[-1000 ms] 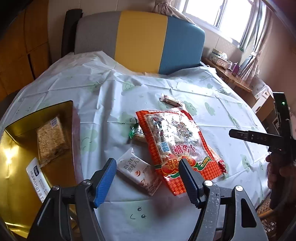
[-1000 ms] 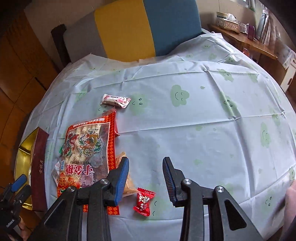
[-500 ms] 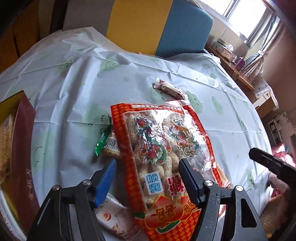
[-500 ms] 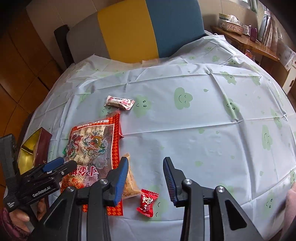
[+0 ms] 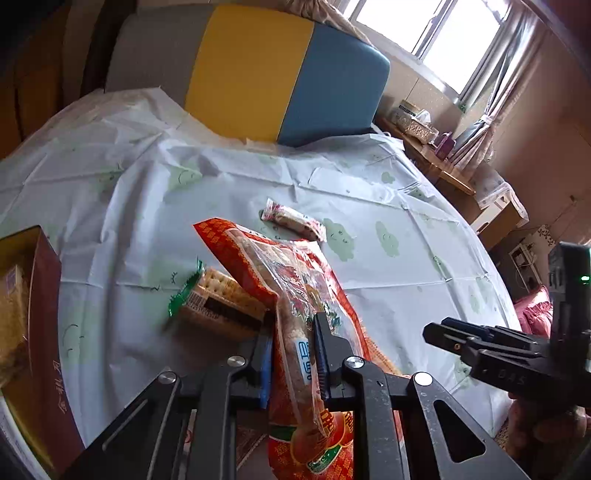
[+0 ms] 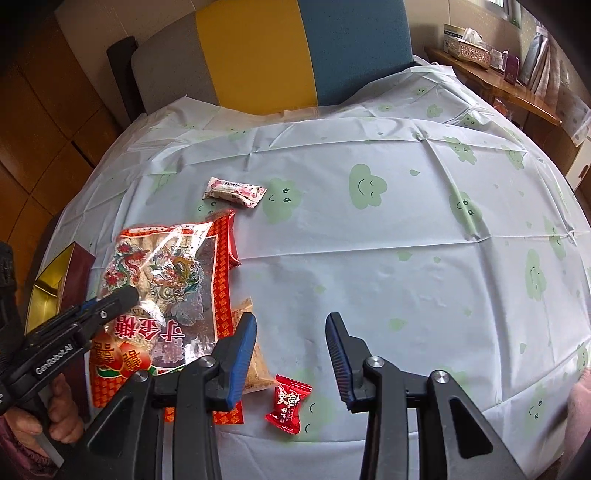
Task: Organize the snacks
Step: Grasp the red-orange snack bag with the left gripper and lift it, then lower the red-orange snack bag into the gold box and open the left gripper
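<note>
Here the red snack bag sits pinched between the fingers of the left gripper, its near end bunched up off the tablecloth beside a cracker packet. The bag bears large Chinese characters, and the left gripper's side reads "GenRobot.AI". The right gripper hangs spread and empty over the tablecloth, a red candy lying below its gap.

Tricolour headboard (bright window)

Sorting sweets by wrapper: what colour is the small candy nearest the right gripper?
Red, with white print. The small wrapped candy shows best in the right wrist view, lying on the tablecloth.
</note>
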Available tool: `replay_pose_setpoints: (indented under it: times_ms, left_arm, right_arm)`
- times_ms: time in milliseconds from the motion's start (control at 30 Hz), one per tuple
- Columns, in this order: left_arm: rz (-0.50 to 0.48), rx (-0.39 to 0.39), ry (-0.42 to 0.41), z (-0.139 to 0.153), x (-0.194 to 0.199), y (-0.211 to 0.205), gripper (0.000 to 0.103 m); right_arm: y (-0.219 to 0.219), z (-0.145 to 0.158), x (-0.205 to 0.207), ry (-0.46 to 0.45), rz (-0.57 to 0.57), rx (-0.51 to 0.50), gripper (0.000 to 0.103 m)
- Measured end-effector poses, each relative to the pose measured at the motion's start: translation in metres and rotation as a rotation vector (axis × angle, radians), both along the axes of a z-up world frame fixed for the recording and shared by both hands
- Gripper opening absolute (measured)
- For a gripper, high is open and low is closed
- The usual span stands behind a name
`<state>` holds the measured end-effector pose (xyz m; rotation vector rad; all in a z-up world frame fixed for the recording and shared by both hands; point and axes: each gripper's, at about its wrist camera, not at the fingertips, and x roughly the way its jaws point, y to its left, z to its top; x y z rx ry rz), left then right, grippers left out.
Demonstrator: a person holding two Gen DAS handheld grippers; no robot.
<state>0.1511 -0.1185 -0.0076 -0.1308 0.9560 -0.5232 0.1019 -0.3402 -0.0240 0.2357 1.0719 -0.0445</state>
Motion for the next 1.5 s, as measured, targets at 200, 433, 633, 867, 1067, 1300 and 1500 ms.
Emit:
replay_pose_setpoints:
  times_ms: [200,433,633,867,1067,1300,1500]
  left_arm:
    - [0.017,-0.033,-0.057,0.026,-0.004,0.020,0.019]
    - [0.092,-0.047,-0.133,0.058,-0.012,0.070,0.019]
    - [0.205,-0.018,-0.206,0.085,-0.024,0.137,0.019]
    - [0.411,0.034,-0.245,0.091,-0.041,0.228,0.019]
    - [0.558,0.149,-0.193,0.061,-0.048,0.283,0.019]
    - [0.707,0.279,-0.039,0.003,-0.049,0.309,0.022]
    - [0.725,0.253,-0.021,-0.011,-0.063,0.308,0.028]
  right_arm:
    - [0.008,-0.004,0.000,0.013,0.041,-0.020,0.039]
    - [0.020,-0.012,0.001,0.047,0.096,-0.043,0.039]
    - [0.022,-0.015,0.000,0.062,0.101,-0.058,0.039]
    - [0.027,-0.017,-0.002,0.071,0.116,-0.076,0.039]
    - [0.030,-0.018,-0.004,0.075,0.126,-0.085,0.039]
    - [0.029,-0.019,-0.003,0.082,0.115,-0.089,0.039]
    - [0.028,-0.022,0.000,0.096,0.111,-0.094,0.039]
